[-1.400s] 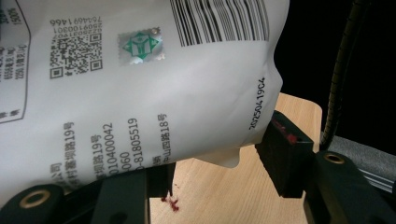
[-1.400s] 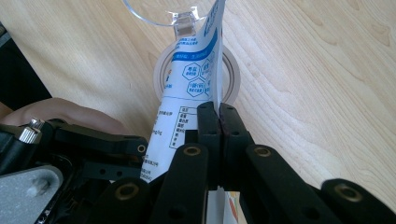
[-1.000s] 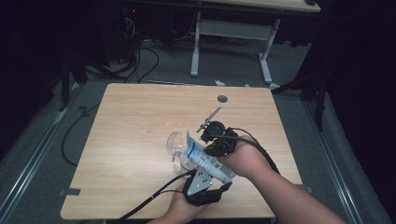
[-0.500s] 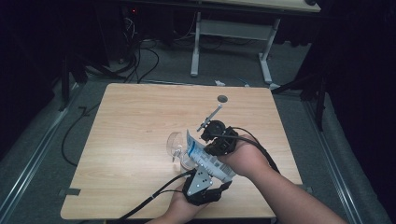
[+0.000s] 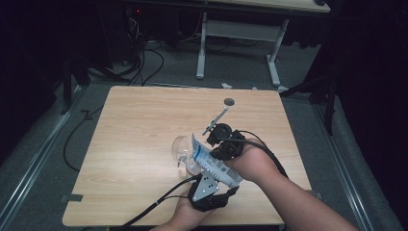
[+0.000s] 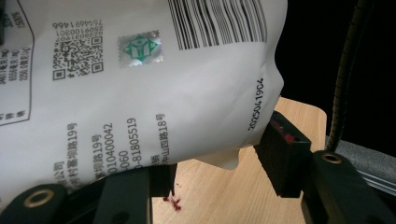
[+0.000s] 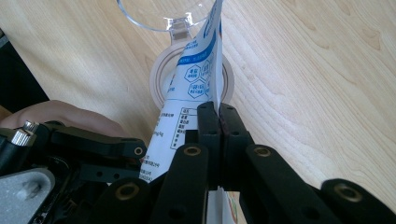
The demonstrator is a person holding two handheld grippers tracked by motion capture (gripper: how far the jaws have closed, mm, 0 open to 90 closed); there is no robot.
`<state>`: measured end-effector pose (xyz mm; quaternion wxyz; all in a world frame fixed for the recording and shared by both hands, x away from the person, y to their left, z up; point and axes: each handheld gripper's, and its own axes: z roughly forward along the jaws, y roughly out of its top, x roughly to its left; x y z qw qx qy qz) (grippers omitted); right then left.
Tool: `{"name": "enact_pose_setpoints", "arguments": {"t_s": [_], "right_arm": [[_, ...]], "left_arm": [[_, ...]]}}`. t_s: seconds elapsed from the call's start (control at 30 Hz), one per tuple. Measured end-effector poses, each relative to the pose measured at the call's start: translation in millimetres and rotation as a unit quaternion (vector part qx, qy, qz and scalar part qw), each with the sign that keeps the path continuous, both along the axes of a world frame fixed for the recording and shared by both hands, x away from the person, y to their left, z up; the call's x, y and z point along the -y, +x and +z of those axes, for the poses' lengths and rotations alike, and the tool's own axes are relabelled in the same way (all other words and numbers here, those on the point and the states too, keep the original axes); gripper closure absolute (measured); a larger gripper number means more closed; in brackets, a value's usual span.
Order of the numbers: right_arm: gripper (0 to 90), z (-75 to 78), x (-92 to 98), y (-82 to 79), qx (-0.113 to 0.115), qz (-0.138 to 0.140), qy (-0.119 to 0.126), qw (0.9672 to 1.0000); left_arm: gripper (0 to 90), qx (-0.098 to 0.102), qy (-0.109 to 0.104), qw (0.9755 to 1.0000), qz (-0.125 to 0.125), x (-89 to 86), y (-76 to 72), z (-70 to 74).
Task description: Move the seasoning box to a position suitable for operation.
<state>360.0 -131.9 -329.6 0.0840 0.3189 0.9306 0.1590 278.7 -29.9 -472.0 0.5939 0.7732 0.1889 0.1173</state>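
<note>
Jaws of the right gripper (image 7: 218, 114) pinch the white pouch's (image 5: 211, 161) edge at lower centre of the high view; left gripper (image 5: 208, 190) jaws clasp its body above the worktop (image 5: 144, 125), beside a clear glass (image 5: 183, 149).

White pouch (image 5: 211, 161) over clear glass (image 5: 182, 149), wooden table (image 5: 139, 139)

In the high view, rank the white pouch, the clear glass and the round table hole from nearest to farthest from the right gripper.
1. White pouch: pinched in the right gripper.
2. Clear glass: just left of it.
3. Round table hole: far edge.
</note>
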Motion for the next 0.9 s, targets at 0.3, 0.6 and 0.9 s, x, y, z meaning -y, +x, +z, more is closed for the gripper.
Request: {"name": "enact_pose_setpoints", "arguments": {"t_s": [0.3, 0.6, 0.9], "right_arm": [[89.9, 0.1, -0.5, 0.9, 0.0, 0.0, 0.0, 1.0], [89.9, 1.7, 0.0, 0.8, 0.001, 0.0, -0.001, 1.0], [89.9, 1.4, -0.5, 1.6, 0.002, 0.0, -0.004, 1.0]], "left_arm": [[51.9, 0.001, 0.0, 1.0, 0.0, -0.8, 0.6, 0.9], [52.2, 0.002, -0.001, 1.0, 0.0, -0.2, 0.4, 2.6], [52.4, 0.002, -0.001, 1.0, 0.001, -0.1, 0.9, 3.1]]}}
